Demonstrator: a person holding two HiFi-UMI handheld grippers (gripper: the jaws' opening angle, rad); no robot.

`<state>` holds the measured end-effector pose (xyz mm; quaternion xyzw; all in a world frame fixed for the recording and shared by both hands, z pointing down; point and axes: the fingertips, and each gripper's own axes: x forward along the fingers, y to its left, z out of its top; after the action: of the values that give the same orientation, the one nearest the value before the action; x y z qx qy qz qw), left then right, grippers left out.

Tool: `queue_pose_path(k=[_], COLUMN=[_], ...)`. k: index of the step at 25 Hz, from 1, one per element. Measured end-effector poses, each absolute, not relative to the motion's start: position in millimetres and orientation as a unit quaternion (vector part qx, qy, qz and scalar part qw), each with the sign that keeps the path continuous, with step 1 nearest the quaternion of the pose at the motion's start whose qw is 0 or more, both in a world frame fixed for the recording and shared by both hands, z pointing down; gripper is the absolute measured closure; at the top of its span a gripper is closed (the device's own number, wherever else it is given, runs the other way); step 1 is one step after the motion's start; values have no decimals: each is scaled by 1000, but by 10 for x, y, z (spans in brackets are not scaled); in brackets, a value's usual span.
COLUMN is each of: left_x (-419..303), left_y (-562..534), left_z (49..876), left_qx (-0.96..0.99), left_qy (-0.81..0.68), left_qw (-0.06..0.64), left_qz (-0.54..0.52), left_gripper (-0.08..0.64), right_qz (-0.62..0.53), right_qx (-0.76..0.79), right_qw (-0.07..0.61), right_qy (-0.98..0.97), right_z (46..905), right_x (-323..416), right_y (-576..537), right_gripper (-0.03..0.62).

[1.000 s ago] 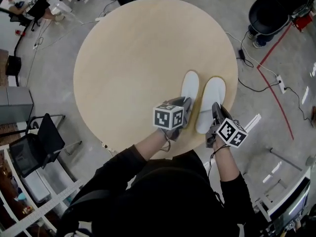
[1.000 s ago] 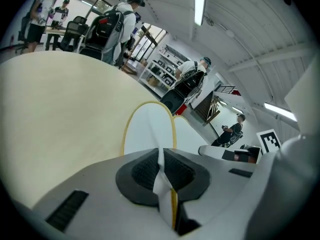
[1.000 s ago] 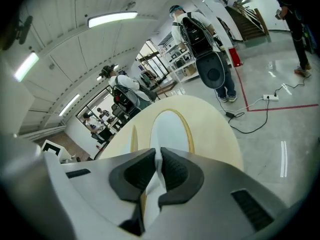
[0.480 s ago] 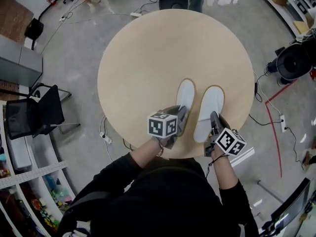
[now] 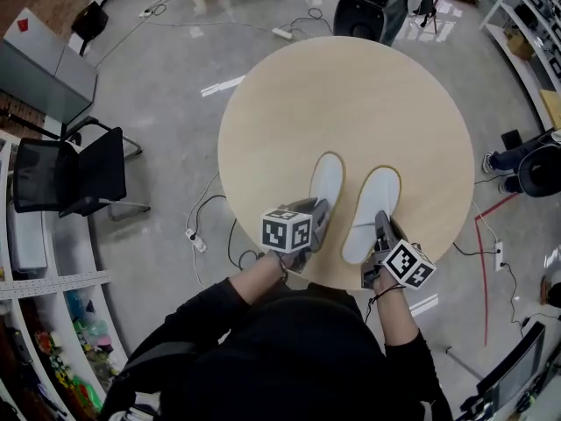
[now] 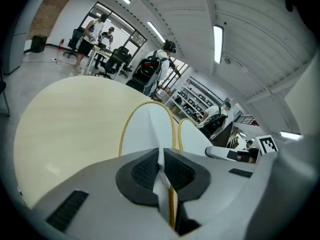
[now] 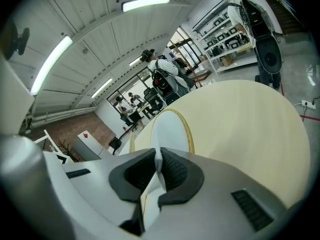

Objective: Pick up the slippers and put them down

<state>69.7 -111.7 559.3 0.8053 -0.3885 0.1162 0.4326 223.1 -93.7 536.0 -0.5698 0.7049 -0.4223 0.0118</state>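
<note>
Two white slippers with yellow-edged soles lie side by side over the near part of the round wooden table (image 5: 289,103). My left gripper (image 5: 317,217) is shut on the heel of the left slipper (image 5: 327,182). In the left gripper view the pads (image 6: 145,170) pinch the slipper's (image 6: 150,126) thin edge, with the other slipper (image 6: 194,136) beside it. My right gripper (image 5: 382,231) is shut on the heel of the right slipper (image 5: 374,202); the right gripper view shows its own slipper (image 7: 170,131) clamped between the pads (image 7: 175,170). Whether the soles touch the tabletop I cannot tell.
A black chair (image 5: 70,178) stands on the grey floor at the left, with shelves (image 5: 44,323) below it. Cables (image 5: 206,222) trail near the table's left side. Another black chair (image 5: 372,11) is at the far edge. A red floor line (image 5: 486,261) runs at the right.
Both grippers, still shut on the slippers, have shifted from the table's right near edge toward the middle of its near edge. The room around has swung in the head view.
</note>
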Motion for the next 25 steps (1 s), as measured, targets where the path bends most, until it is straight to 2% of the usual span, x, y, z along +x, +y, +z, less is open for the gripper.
queue_pose_path(k=[10,25], left_x=[-564,-1307], left_y=[-1210,-1807], left_z=[5560,5703], left_qx=[806,776], left_qy=[-384,-447], left_qw=[436,424], left_qz=[110,135], left_gripper=[522,522], right_qz=[-421,-451], right_qx=[-586,-505], right_qw=[25,24], right_qy=[692,735], right_z=[5324,5540], right_x=[1017,71], right_y=[-1027,-1722], right_gripper=[558,558])
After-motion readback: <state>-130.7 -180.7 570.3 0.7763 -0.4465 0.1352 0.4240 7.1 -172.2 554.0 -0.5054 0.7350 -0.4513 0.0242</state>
